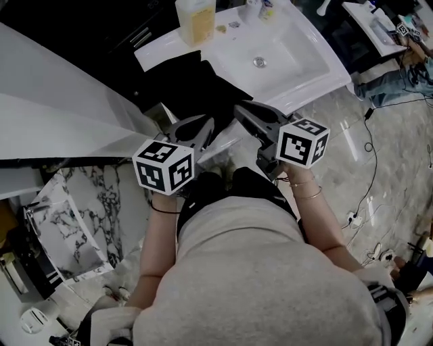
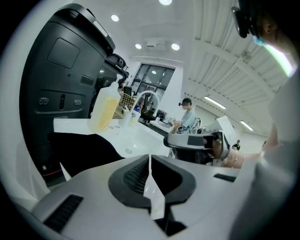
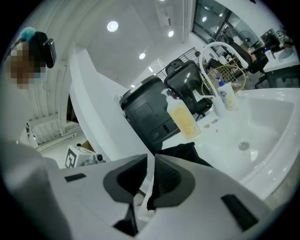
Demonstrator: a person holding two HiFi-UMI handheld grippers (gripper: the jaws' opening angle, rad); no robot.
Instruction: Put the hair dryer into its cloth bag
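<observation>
The black cloth bag [image 1: 193, 84] lies on the white counter left of the basin, its near edge hanging over the front; it also shows as the bag [image 2: 79, 150] and bag [image 3: 183, 151]. No hair dryer shows in any view. My left gripper [image 1: 205, 128] hovers just before the bag's near edge, and in the left gripper view the left gripper [image 2: 150, 158] is shut with nothing visible between the pads. My right gripper [image 1: 242, 113] is beside it to the right. In its own view the right gripper [image 3: 151, 157] shows a narrow slit with a dark strip low in it; what the strip is I cannot tell.
A white sink [image 1: 318, 64] with a drain fills the counter's right. A yellow bottle [image 1: 196, 20] and small bottles stand behind it. A big black appliance [image 2: 61, 89] stands at the counter's left. A white slanted panel [image 1: 61, 115] lies left; cables [image 1: 369, 149] trail on the marble floor.
</observation>
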